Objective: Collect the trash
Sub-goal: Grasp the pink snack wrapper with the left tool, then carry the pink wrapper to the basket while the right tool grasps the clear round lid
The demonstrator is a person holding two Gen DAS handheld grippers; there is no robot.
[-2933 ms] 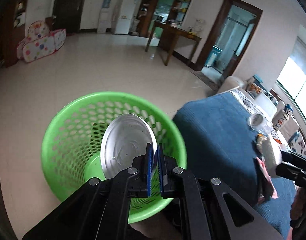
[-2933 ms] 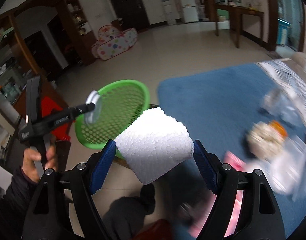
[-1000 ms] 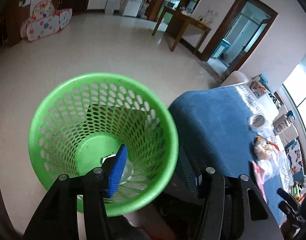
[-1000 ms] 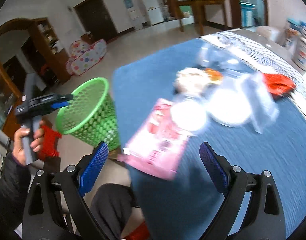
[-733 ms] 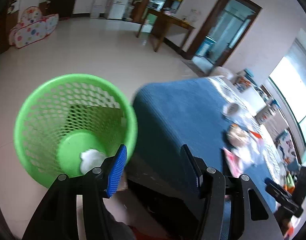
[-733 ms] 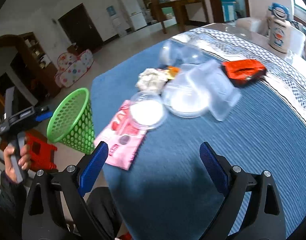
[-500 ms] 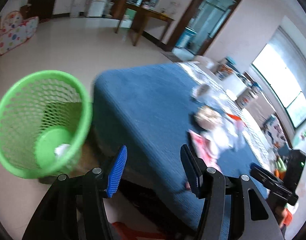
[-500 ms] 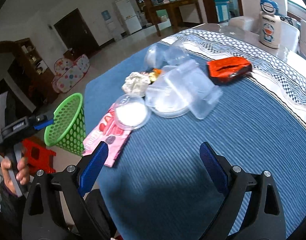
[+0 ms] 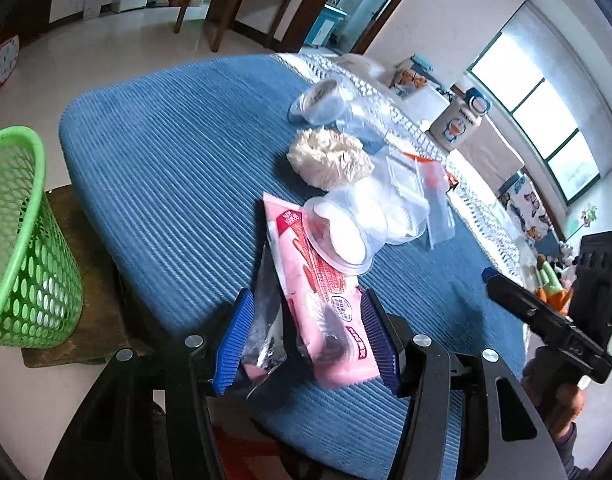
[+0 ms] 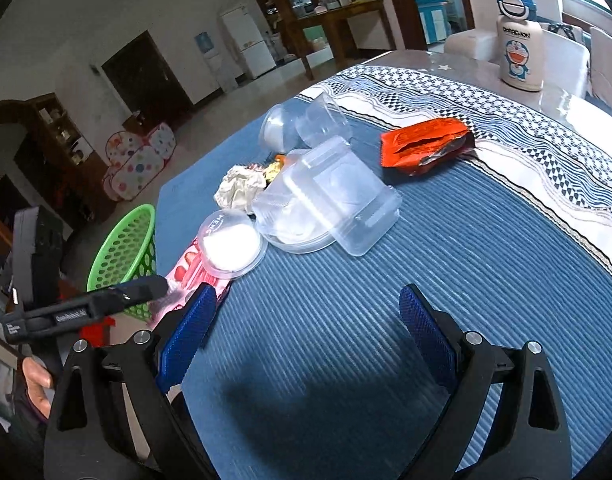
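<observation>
My left gripper (image 9: 306, 340) is open, its blue pads on either side of the near end of a pink wrapper (image 9: 321, 292) that lies at the edge of the blue table mat (image 9: 178, 152). A clear plastic cup (image 9: 341, 232) lies on the wrapper. Behind are a crumpled paper ball (image 9: 329, 156), clear plastic boxes (image 10: 329, 196) and a red wrapper (image 10: 425, 146). My right gripper (image 10: 306, 340) is open and empty above bare mat, short of the plastic boxes. The green mesh basket (image 9: 22, 240) stands on a stool left of the table.
A Doraemon bottle (image 10: 519, 44) stands at the far side of the table on the patterned cloth (image 10: 505, 120). The wooden stool (image 9: 90, 280) under the basket is close to the table's left edge. A wooden side table and a fridge stand far back across the tiled floor.
My left gripper swung from over the basket to the table and now brackets the pink wrapper. My right gripper moved over the mat toward the plastic boxes. Both stayed open.
</observation>
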